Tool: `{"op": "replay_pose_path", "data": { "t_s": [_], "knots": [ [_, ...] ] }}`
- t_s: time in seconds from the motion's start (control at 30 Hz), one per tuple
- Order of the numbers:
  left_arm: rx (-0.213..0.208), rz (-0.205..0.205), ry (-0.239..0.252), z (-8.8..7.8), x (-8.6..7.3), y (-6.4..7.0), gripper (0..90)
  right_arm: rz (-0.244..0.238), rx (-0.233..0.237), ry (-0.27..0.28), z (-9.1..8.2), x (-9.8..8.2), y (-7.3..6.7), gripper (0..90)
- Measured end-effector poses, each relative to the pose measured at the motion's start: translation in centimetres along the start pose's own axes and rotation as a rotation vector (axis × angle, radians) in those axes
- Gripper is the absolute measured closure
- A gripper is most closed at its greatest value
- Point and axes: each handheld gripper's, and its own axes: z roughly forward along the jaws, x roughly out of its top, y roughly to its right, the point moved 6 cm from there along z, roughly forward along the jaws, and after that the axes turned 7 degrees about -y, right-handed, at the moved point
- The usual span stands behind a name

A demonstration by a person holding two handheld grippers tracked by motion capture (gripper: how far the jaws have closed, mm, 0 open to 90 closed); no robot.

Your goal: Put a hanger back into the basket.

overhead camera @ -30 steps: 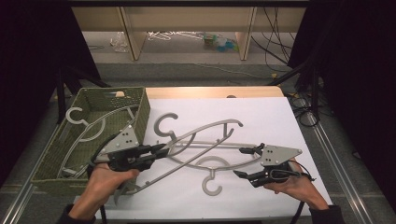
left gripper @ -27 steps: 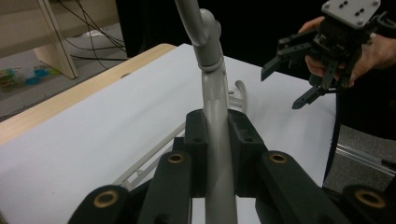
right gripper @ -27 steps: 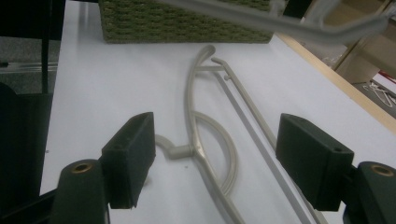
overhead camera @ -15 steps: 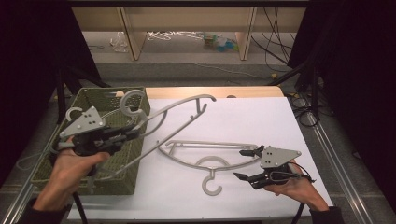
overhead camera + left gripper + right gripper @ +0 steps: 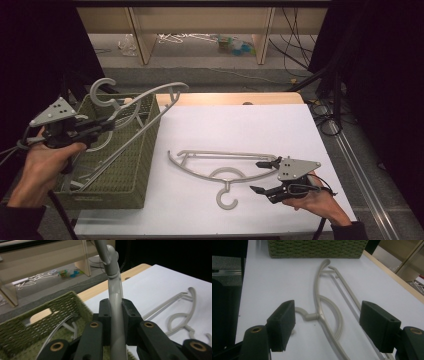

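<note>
the white table top (image 5: 240, 125) takes up most of the high view, with a strip of bare wood along its far edge. at its left end sits the green woven basket (image 5: 127, 170), an open rectangular bin with at least 1 grey hanger (image 5: 92, 175) already lying inside.

held above the basket is a long grey plastic hanger (image 5: 150, 97), tilted so its hook rises at the far left and its arm reaches out over the basket's right rim toward the table. the left gripper (image 5: 102, 126) is clamped on it: in the left gripper view the 2 black jaws press tight on either side of the hanger's bar (image 5: 116, 315), which runs straight up between them.

a second grey hanger (image 5: 220, 167) lies flat on the white top, well apart from the basket, its hook pointing toward the person. the right gripper (image 5: 264, 176) rests at that hanger's right end, jaws spread wide. in the right gripper view the hanger (image 5: 322, 307) lies on the table beyond and between the 2 pads (image 5: 283, 323), touching neither.
</note>
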Motion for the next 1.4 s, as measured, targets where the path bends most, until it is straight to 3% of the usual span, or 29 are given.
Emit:
{"op": "replay_pose_path", "data": {
  "t_s": [0.33,0.73,1.1,1.33,1.4],
  "knots": [
    [0.092,-0.016,-0.037,-0.7,-2.1,-4.0,79.2,0.003,0.0,-0.003,0.1,-0.1,0.0,29.9],
    [0.165,-0.003,-0.099,-0.5,-4.4,-7.3,79.2,0.002,0.001,-0.009,0.3,-0.2,0.0,29.9],
    [0.153,0.015,-0.154,0.8,-5.5,-8.4,79.2,0.001,0.002,-0.014,0.3,-0.3,0.1,30.0],
    [0.163,0.008,-0.194,1.6,-6.5,-9.4,79.2,-0.003,0.005,-0.027,0.3,-0.4,0.0,29.9],
    [0.153,-0.012,-0.19,2.0,-6.9,-9.4,79.2,-0.001,0.006,-0.022,0.3,-0.3,0.0,29.9]
  ]
}}
